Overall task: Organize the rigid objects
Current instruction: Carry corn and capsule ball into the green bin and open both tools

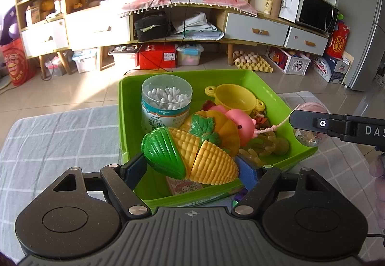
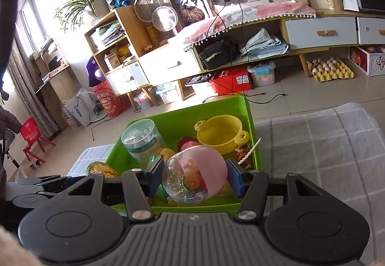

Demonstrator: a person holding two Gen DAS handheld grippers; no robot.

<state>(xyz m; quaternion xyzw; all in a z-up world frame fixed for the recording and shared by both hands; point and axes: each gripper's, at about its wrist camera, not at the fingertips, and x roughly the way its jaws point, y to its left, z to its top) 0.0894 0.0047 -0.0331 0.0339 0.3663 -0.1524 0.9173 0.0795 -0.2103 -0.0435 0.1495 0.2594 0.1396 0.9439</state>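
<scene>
**A:** The left claw (image 1: 192,165) is clamped on the toy corn (image 1: 190,157), one blue pad at the green husk end, the other at the yellow tip. So the cob's long axis runs across the claw, from finger to finger, tilted a little down toward the right.

**B:** And where is the corn relative to the bin?

**A:** Over the near edge of the green bin (image 1: 264,83), held above the pile, apparently not resting on it. Straight ahead and below lie the orange pumpkin piece (image 1: 216,126) and the pink pig toy (image 1: 240,124); further back stand the cotton swab jar (image 1: 166,102) and the yellow toy pot (image 1: 233,97).

**B:** The other claw?

**A:** The right claw (image 2: 192,179) is closed on a capsule ball (image 2: 195,174), half pink, half clear. It hangs over the bin's near right part, above the toys there. From the left wrist it shows at the bin's right rim.

**B:** Which goes first?

**A:** Both are already above the bin. The corn is the awkward one: lying crosswise, it needs a gap as wide as its length. I judge the free room to be near the front wall, just below the left claw, so a short drop there suits it. The ball could roll once freed. The bin sits on the checked cloth (image 1: 60,140) covering the desk.
</scene>
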